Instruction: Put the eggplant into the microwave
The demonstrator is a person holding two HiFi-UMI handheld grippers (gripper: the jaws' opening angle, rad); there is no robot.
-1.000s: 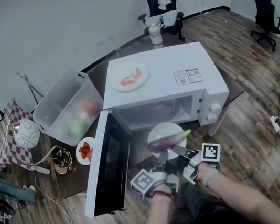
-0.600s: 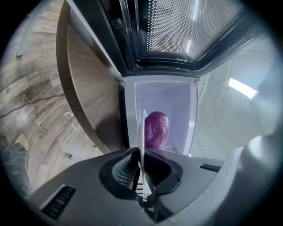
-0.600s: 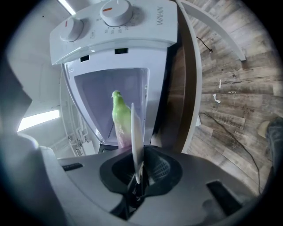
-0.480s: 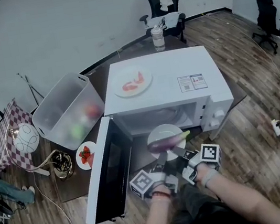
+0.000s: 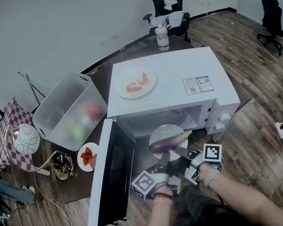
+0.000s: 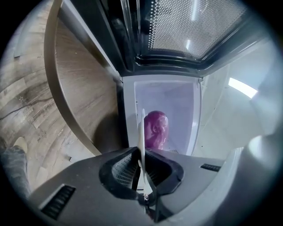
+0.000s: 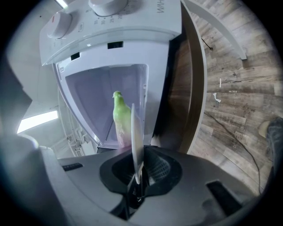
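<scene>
A purple eggplant (image 5: 169,142) with a green stem lies across a white plate (image 5: 165,131) at the mouth of the open white microwave (image 5: 172,86). The plate's far edge reaches under the opening. My left gripper (image 5: 163,158) and right gripper (image 5: 182,154) each pinch the near rim. In the left gripper view the plate rim (image 6: 141,128) sits edge-on between the jaws of the left gripper (image 6: 141,164), which have just been opening slightly, with the eggplant's purple end (image 6: 155,129) beyond. In the right gripper view the right gripper (image 7: 138,170) clamps the rim (image 7: 137,132) beside the green stem (image 7: 119,114).
The microwave door (image 5: 111,171) hangs open to the left. A plate with red food (image 5: 136,82) rests on the microwave's top. A clear plastic bin (image 5: 68,111) and a plate of strawberries (image 5: 87,155) are at the left. A bottle (image 5: 161,35) and an office chair (image 5: 166,3) stand behind.
Both grippers have carried the plate with the eggplant a little forward, and its far edge now reaches into the microwave's opening.
</scene>
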